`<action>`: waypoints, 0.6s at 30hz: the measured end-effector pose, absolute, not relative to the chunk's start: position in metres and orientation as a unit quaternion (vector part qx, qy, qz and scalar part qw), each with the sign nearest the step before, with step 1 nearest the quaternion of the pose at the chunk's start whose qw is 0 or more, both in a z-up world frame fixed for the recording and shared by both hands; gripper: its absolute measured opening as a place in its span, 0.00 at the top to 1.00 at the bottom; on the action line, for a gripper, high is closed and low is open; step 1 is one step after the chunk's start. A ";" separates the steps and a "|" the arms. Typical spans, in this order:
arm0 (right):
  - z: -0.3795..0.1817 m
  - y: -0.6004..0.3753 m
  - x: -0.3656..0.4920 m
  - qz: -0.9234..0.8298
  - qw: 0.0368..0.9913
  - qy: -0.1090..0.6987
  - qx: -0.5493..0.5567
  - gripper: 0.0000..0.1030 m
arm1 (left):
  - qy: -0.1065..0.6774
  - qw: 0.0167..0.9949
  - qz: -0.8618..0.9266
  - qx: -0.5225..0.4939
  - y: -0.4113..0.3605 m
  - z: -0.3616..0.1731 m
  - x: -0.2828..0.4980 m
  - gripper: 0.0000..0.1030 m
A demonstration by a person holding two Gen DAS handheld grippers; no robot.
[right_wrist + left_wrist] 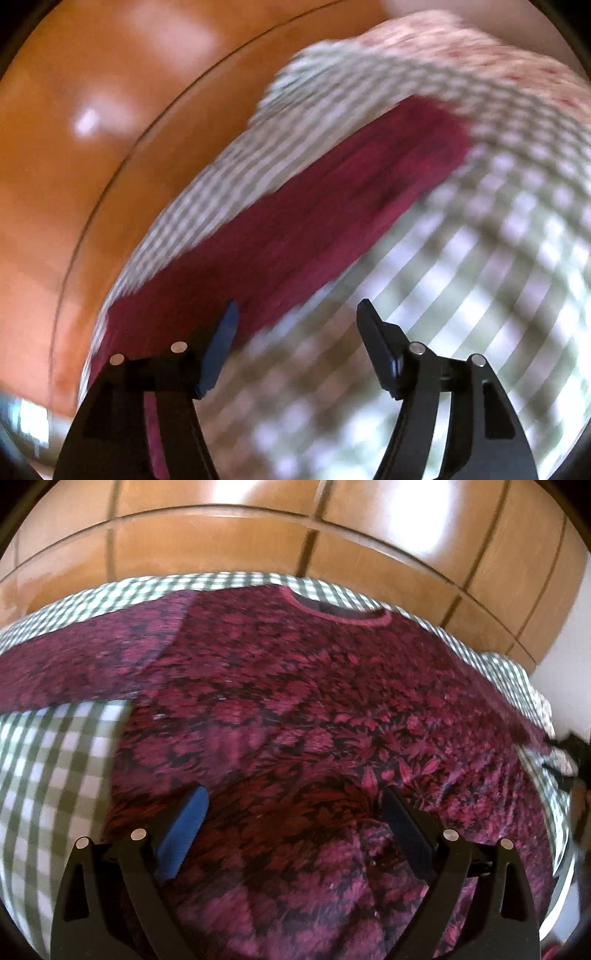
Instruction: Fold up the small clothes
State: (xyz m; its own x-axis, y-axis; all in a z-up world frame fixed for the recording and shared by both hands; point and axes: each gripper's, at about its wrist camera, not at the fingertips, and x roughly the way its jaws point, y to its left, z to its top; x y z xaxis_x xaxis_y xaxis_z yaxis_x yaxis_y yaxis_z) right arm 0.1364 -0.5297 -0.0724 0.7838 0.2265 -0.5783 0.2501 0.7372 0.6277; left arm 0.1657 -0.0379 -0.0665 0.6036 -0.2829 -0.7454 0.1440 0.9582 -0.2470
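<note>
sweater flat, no fold yet

we see the magenta leaf-print sweater (303, 701) spread flat on the checked cloth (55, 775), collar at 12 o'clock; our left gripper (291, 812) hovers gaping above its hem, right gripper (295, 332) gaping, empty, one sleeve (295, 221) at 11 o'clock. all folding remains.

The left gripper (293, 805) points forward with its jaws spread wide, 1 blue-padded finger (184, 834) and 1 black, nothing between them, while the right gripper (297, 332) likewise holds its jaws parted and empty, its view smeared by blur.
</note>
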 end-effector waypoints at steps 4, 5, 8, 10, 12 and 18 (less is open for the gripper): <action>-0.072 -0.445 0.110 0.122 0.869 0.383 0.288 0.38 | 0.413 0.900 -0.105 -0.095 -0.020 -0.056 0.142 0.09; -0.074 -0.427 0.102 0.142 0.867 0.395 0.270 0.39 | 0.412 0.901 -0.102 -0.088 -0.018 -0.055 0.137 0.09; -0.083 -0.378 0.076 0.172 0.862 0.429 0.209 0.45 | 0.407 0.906 -0.091 -0.074 -0.009 -0.055 0.116 0.09; -0.086 -0.355 0.058 0.165 0.868 0.439 0.160 0.53 | 0.412 0.904 -0.091 -0.069 -0.002 -0.060 0.104 0.10; -0.088 -0.345 0.042 0.145 0.875 0.442 0.131 0.82 | 0.412 0.905 -0.094 -0.056 0.000 -0.064 0.094 0.14; -0.088 -0.348 0.023 0.102 0.886 0.442 0.100 0.87 | 0.408 0.908 -0.090 0.004 -0.002 -0.070 0.070 0.17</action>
